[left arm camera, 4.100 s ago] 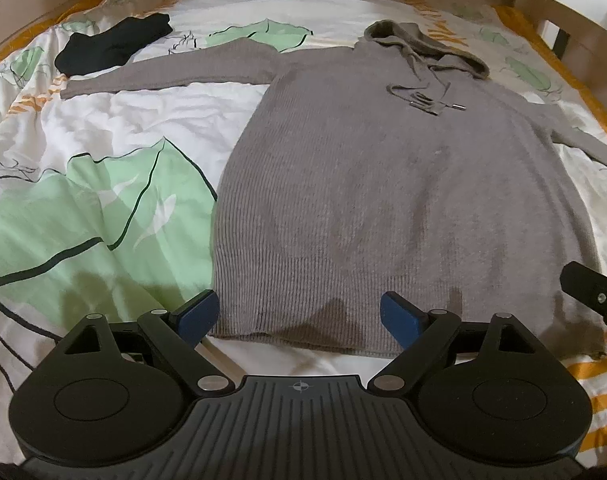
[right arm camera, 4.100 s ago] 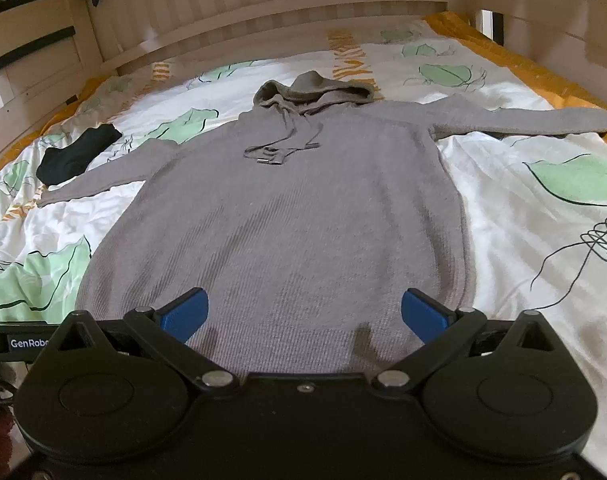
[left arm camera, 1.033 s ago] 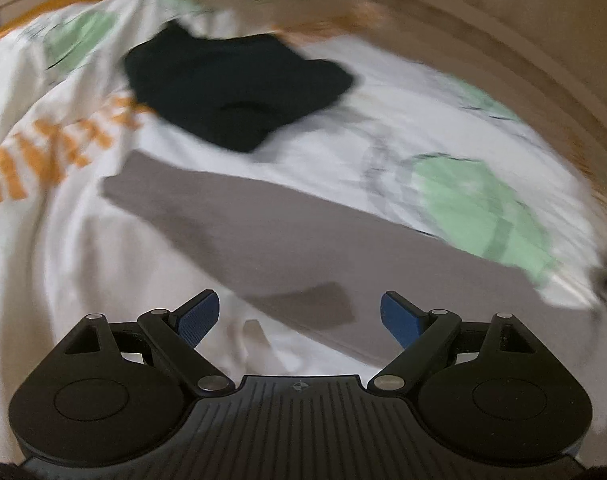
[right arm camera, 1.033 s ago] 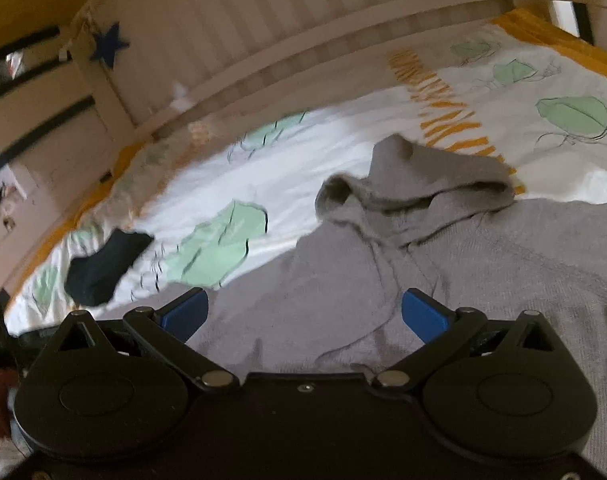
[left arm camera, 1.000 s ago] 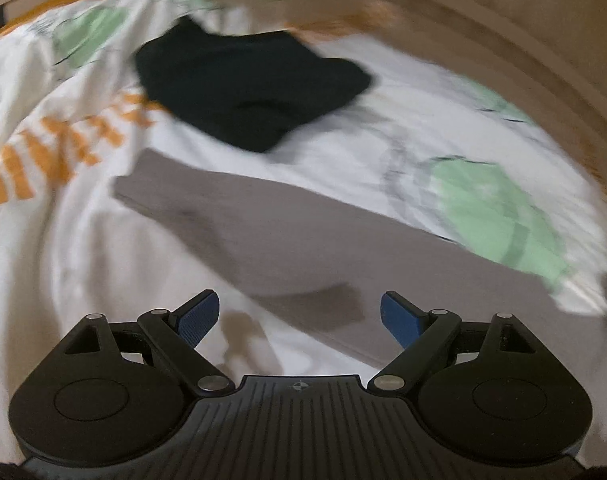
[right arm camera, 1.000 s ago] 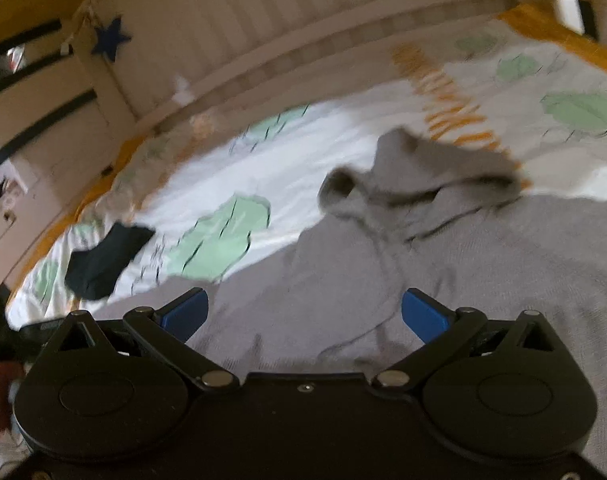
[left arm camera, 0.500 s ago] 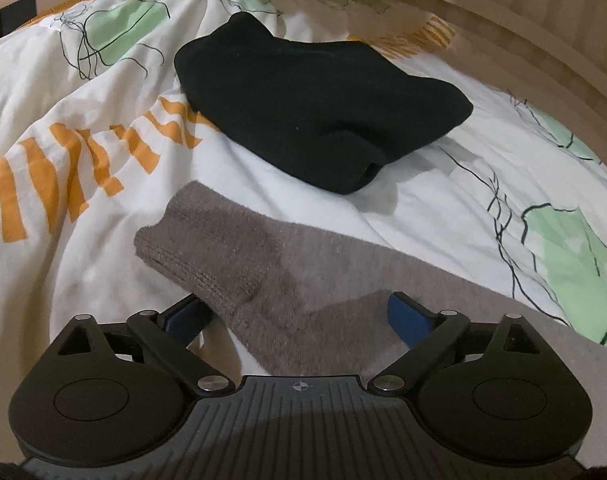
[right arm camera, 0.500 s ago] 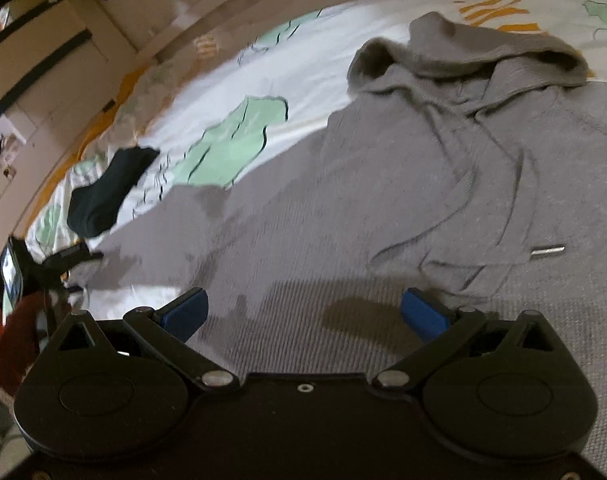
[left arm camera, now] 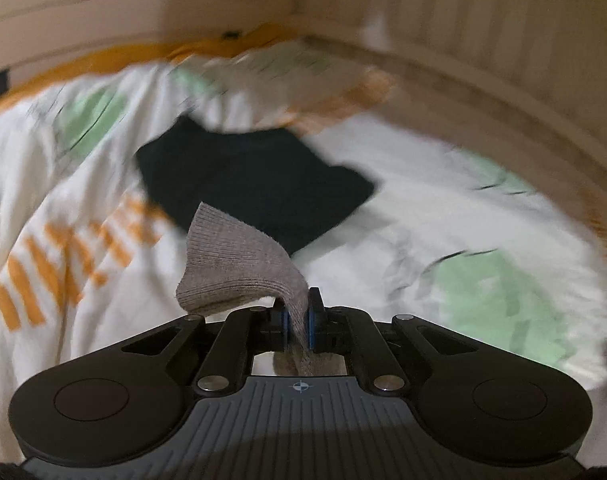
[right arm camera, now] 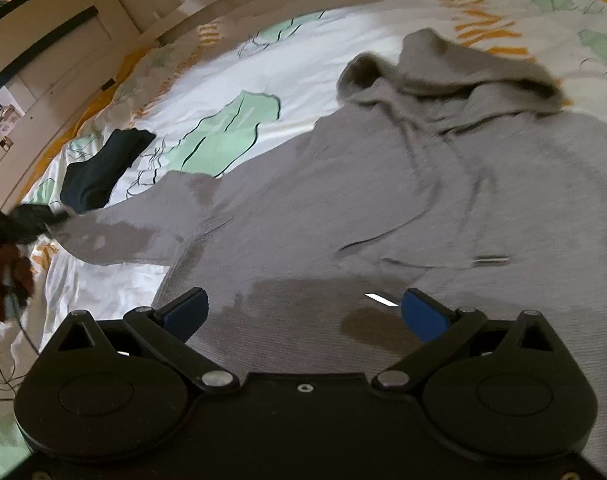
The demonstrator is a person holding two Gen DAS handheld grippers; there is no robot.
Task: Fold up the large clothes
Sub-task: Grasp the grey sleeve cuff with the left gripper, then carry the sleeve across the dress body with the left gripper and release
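Note:
A grey knitted hooded sweater (right arm camera: 383,200) lies face up on the bed, hood (right arm camera: 455,68) towards the headboard. My left gripper (left arm camera: 298,320) is shut on the cuff of its sleeve (left arm camera: 239,264) and holds it lifted off the bedding. In the right wrist view that sleeve (right arm camera: 143,220) stretches left to the left gripper (right arm camera: 31,220). My right gripper (right arm camera: 303,312) is open and empty, low over the sweater's chest near the metal drawstring tips (right arm camera: 491,260).
A folded black garment (left arm camera: 255,188) lies on the leaf-patterned duvet (left arm camera: 503,300) just beyond the held cuff; it also shows in the right wrist view (right arm camera: 103,164). Wooden bed rails (left arm camera: 463,72) enclose the bed.
My left gripper has shut on the sleeve cuff and lifted it off the bed. My right gripper has moved lower over the sweater's chest, still open.

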